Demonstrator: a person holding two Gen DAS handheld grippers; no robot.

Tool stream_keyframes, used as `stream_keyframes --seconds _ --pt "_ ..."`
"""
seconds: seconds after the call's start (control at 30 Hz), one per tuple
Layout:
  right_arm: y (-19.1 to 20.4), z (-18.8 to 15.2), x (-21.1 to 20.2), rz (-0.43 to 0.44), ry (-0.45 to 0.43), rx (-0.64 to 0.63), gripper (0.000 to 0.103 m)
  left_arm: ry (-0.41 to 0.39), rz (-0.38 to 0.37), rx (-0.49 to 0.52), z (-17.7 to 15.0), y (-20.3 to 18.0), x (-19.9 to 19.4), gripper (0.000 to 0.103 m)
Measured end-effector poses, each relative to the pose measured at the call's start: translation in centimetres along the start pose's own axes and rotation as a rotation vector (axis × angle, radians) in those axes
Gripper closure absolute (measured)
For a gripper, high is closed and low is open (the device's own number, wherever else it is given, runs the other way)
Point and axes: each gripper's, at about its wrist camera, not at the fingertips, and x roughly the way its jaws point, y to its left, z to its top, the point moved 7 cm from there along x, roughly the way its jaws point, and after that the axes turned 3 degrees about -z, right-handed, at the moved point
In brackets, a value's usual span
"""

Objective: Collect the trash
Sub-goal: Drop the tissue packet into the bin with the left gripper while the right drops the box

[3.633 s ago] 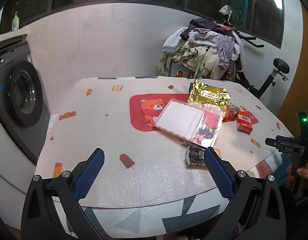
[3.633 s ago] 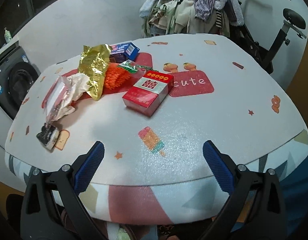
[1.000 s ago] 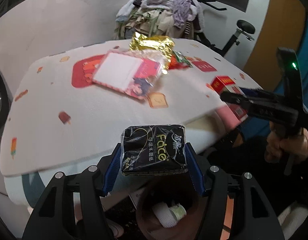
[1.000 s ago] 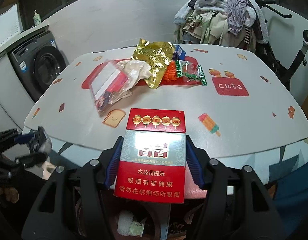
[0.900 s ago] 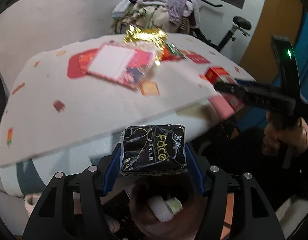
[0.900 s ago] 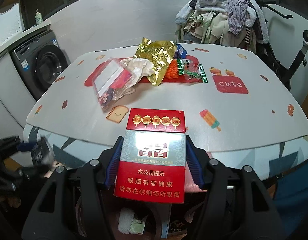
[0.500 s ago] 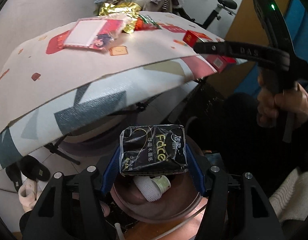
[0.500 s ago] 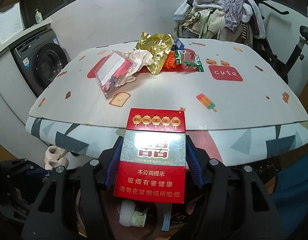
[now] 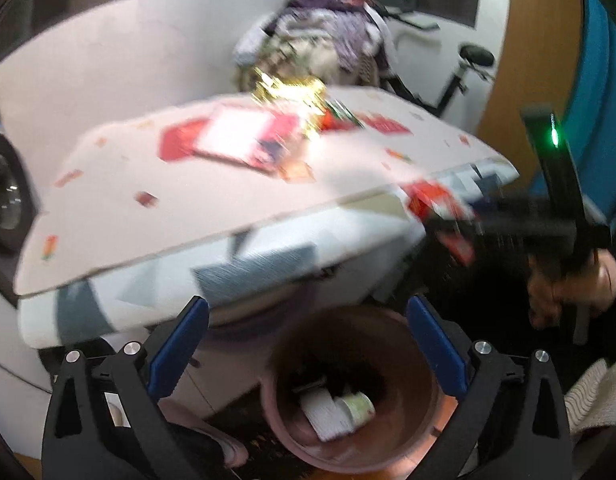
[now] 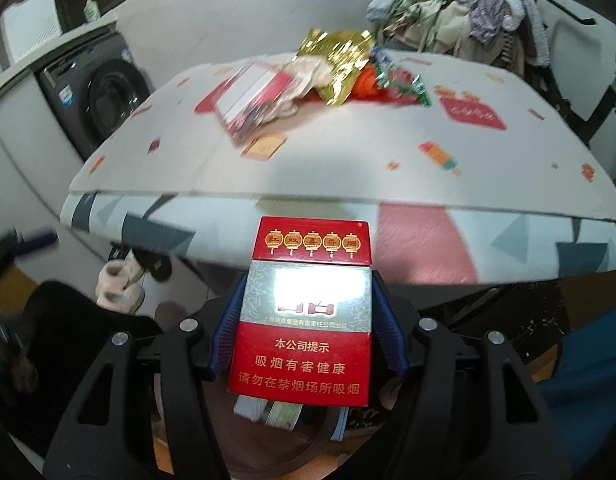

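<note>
Worktop (image 10: 347,160) edge above bin (image 9: 387,440) | left tool (image 9: 308,344) spread, empty (over bin) | right tool (image 10: 308,320) pinching cigarette box (image 10: 308,312) for dropping

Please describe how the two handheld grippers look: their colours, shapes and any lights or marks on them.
Both are alike. The left gripper has a black frame with triangular cut-outs, silver screws, and two fingers with blue ribbed pads. The right gripper has the same black frame and blue pads. Seen from the left wrist camera, its black handle bears a green light. No cables show.
</note>
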Motion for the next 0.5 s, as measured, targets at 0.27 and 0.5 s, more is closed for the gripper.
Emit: stream_keyframes --seconds 0.27,0.5 --pt "3.1 -1.5 1.0 0.024 0.029 -0.120 0.042 -0.058 0.079 -0.087 -0.4 3.0 -1.0 0.006" --pt "5.9 -3.1 2.1 0.069 0.081 -0.251 0.042 -0.054 0.094 -0.154 -1.0 4.3 -0.9 0.006"
